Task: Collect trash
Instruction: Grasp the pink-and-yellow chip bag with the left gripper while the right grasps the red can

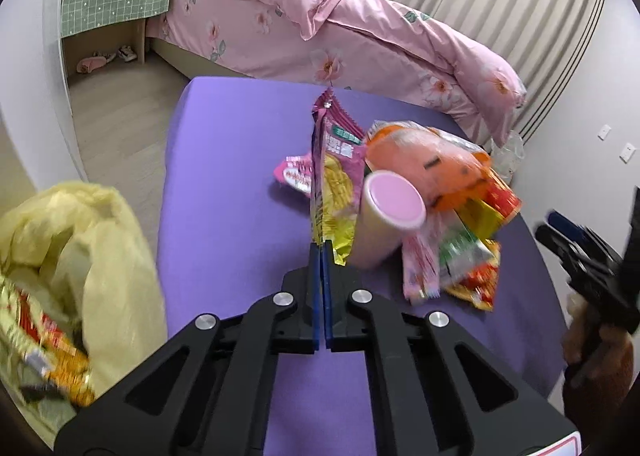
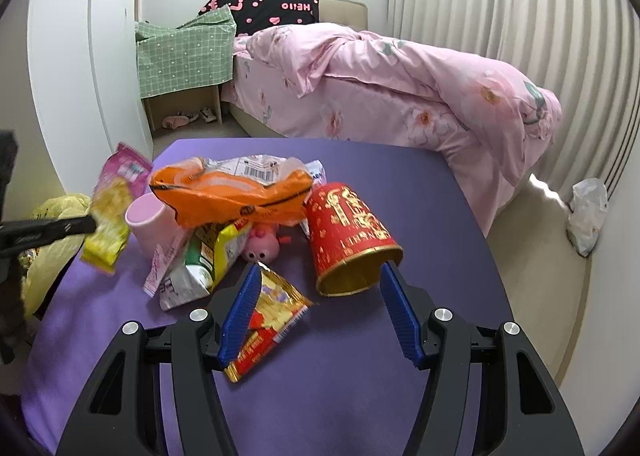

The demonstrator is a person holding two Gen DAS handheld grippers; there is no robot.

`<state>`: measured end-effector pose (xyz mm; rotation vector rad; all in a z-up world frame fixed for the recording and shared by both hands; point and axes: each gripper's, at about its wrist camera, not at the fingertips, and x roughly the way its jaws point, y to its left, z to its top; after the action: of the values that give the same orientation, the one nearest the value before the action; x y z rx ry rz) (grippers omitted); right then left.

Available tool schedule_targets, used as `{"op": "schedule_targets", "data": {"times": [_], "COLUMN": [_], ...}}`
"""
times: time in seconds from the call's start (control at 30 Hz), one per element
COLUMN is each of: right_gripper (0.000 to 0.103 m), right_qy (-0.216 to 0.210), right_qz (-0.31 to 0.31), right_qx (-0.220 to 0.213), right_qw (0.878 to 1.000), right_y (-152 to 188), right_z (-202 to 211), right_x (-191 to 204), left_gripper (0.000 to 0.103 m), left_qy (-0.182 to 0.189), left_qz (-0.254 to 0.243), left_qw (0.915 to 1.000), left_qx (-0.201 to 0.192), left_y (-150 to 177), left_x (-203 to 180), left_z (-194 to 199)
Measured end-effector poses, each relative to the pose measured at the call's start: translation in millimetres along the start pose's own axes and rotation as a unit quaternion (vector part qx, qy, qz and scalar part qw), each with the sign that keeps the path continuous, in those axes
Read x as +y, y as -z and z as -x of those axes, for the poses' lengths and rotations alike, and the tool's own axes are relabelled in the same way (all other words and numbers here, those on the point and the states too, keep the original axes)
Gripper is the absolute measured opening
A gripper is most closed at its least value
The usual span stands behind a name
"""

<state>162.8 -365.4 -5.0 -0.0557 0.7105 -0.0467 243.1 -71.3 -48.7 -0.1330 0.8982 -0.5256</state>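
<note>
Beside pink bed, purple tabletop, seemingly cloth-covered

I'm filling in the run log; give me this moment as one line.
left gripper: shut on pink-yellow wrapper, lifted | right gripper: open, above table near red cup | yellow bag: left of table

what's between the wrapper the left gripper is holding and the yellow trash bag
Nothing visible. The left gripper is shut on the pink and yellow wrapper, lifted above the purple table. The yellow trash bag sits open past the table's left edge, with only bare tabletop and air between; the pink cup and remaining pile lie to the right.
</note>
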Motion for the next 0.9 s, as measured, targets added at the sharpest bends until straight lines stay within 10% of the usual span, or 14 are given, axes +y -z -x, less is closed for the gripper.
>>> {"op": "schedule_targets", "data": {"times": [0.47,0.9], "right_gripper": [0.058,0.058], "right_qy": [0.009,0.002], "right_qz": [0.029,0.037], "right_qx": [-0.001,0.03], "right_qw": [1.0,0.999], "right_y": [-17.3,-17.9], "right_z": [-15.1,-77.8], "right_x": [-1.3,-28.2], "left_gripper": [0.001,0.016], "left_qy": [0.008,-0.002], "left_qz": [-0.025,-0.026], "left_qw": [0.9982,0.9995], "left_qx": [0.054,0.017], "left_y": [40.9,41.6], "left_x": [-1.6,-6.0], "left_z": [19.0,18.2]}}
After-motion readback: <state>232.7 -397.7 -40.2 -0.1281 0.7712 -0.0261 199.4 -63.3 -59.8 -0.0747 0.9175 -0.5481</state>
